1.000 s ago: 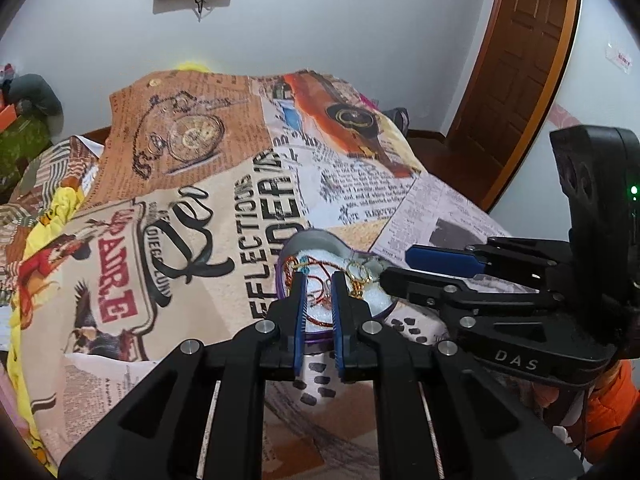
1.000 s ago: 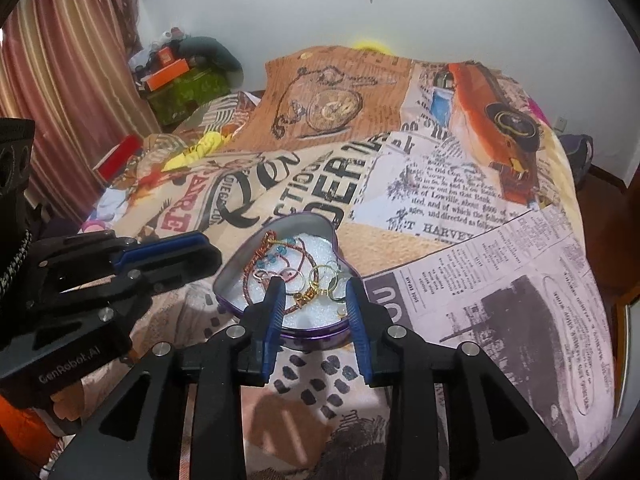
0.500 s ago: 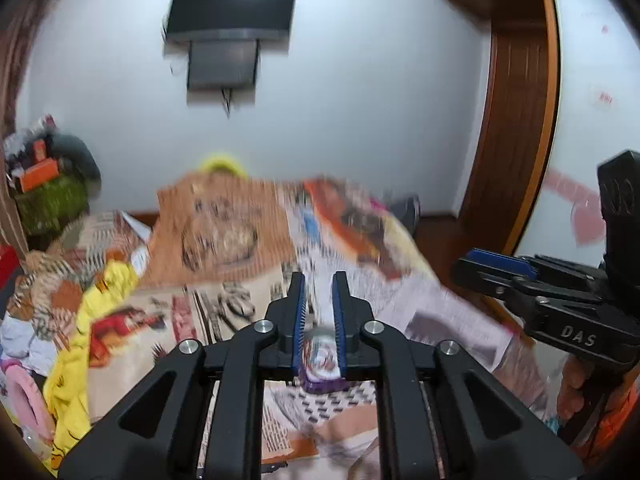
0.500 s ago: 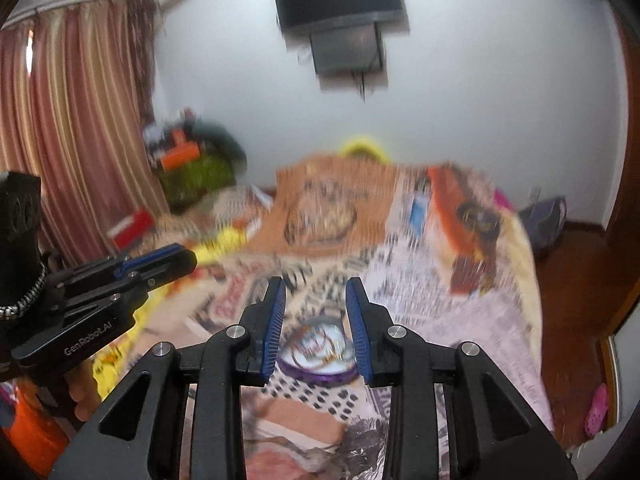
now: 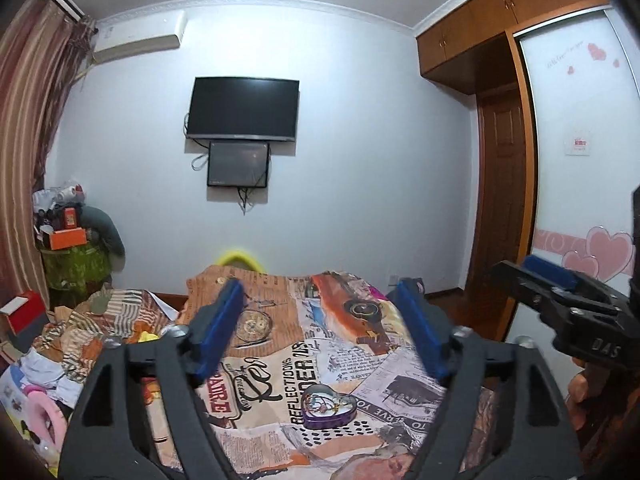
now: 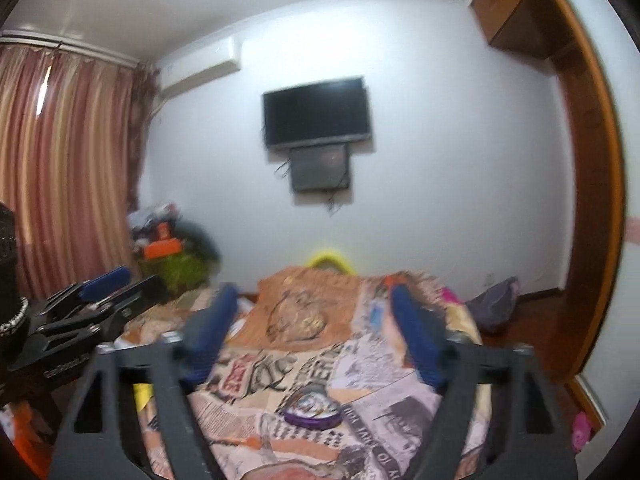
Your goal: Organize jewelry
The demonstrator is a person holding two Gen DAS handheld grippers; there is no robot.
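A purple heart-shaped tin (image 5: 329, 406) holding several bracelets and rings sits on the printed bedspread (image 5: 280, 368). It also shows, blurred, in the right wrist view (image 6: 313, 410). My left gripper (image 5: 320, 336) is open and empty, raised well back from the tin. My right gripper (image 6: 316, 340) is open and empty too, also held high and back. Each gripper shows at the edge of the other's view, the right one (image 5: 560, 292) and the left one (image 6: 100, 292).
A television (image 5: 243, 109) hangs on the far wall. A cluttered stand with an orange box (image 5: 66, 240) is at the left by the curtain (image 6: 60, 168). A wooden door (image 5: 502, 208) and wardrobe are at the right. Loose clothes (image 5: 60, 344) lie on the bed's left side.
Both grippers have lifted up and back from the tin, so the whole room shows. Both have opened wide; the left one was nearly shut a second ago.
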